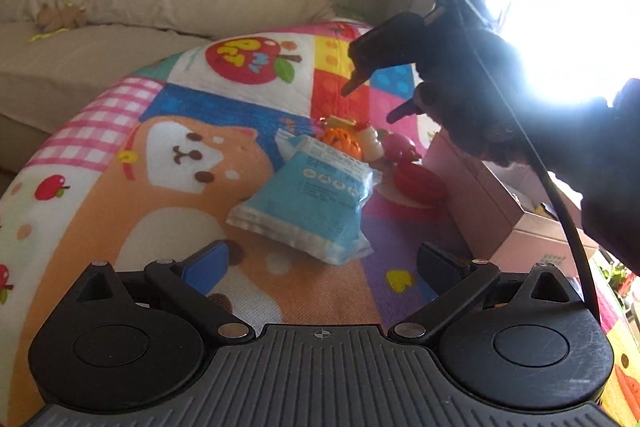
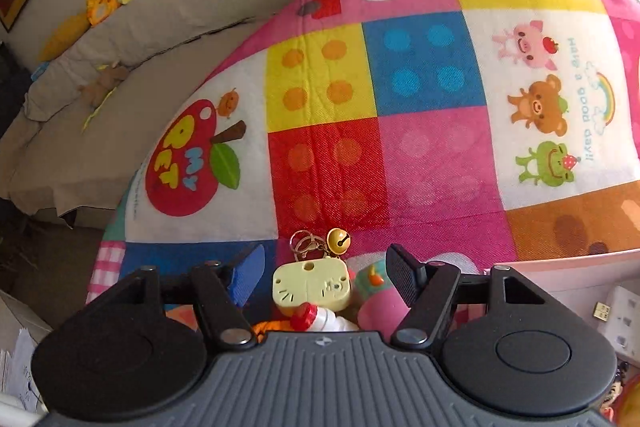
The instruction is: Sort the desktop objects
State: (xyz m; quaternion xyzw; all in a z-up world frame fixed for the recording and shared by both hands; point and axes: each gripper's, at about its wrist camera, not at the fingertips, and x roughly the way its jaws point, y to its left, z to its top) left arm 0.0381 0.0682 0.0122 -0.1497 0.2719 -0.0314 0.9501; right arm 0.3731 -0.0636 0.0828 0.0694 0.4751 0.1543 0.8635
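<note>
We record a patchwork cloth (image 2: 420, 155) covering the table, a pink box (image 1: 496, 203) at its right. A blue packet (image 1: 308, 203) lies beside the toy pile (image 1: 360, 143). Our left gripper (image 1: 320, 259) is spread above the packet; our right gripper (image 2: 324, 275) is spread over the yellow keychain (image 2: 312, 283).

Blue-white sachet (image 1: 306, 201) flat on cloth, small toys (image 1: 360, 141) heaped just behind it
</note>
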